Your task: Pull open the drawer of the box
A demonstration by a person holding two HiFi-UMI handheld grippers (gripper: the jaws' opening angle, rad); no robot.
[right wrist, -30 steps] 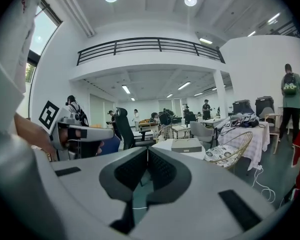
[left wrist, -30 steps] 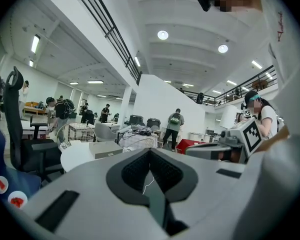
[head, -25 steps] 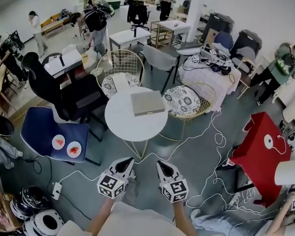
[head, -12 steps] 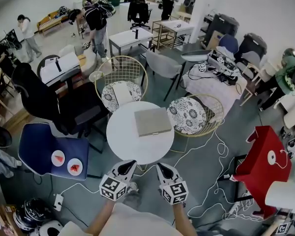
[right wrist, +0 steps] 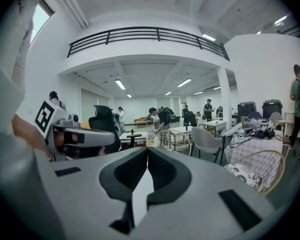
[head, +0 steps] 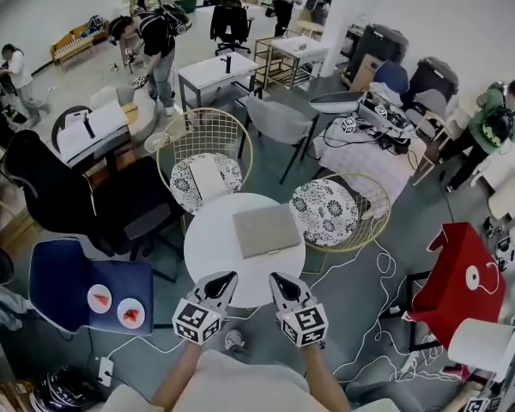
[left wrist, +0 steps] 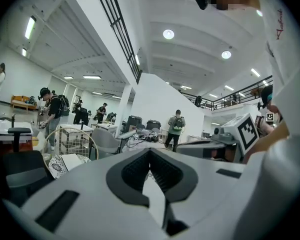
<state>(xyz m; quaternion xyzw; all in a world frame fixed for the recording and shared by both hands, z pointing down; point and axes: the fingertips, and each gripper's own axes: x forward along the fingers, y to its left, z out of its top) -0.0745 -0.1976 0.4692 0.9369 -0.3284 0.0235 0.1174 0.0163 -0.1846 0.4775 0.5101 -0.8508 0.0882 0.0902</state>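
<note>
The left gripper (left wrist: 150, 153) has its two jaws brought together at the tips, with nothing between them. The right gripper (right wrist: 147, 152) is the same: jaws closed on each other, and empty. Neither touches anything.

From the head view the two grippers sit side by side, left gripper (head: 221, 281) and right gripper (head: 279, 281), each on a bare forearm and each carrying one marker cube behind its jaws. Their tips point away from the person and appear over the near part of the round white table (head: 204, 245). How high above it they are held cannot be told.

One box (head: 266, 229), flat and grey, lies on that table, toward its far right side. It is apart from both grippers, beyond their tips. Its drawer cannot be made out from above.

Around the table stand two gold wire chairs with patterned cushions, one behind it on the left (head: 204, 156) and one on its right (head: 342, 213). Left of the table is one black office chair (head: 64, 194), and nearer the person one blue seat (head: 60, 281) that holds two small plates (head: 100, 298) (head: 130, 313). One red piece of furniture (head: 457, 269) stands at the right, and white cables (head: 379, 269) trail over the floor between it and the table.
</note>
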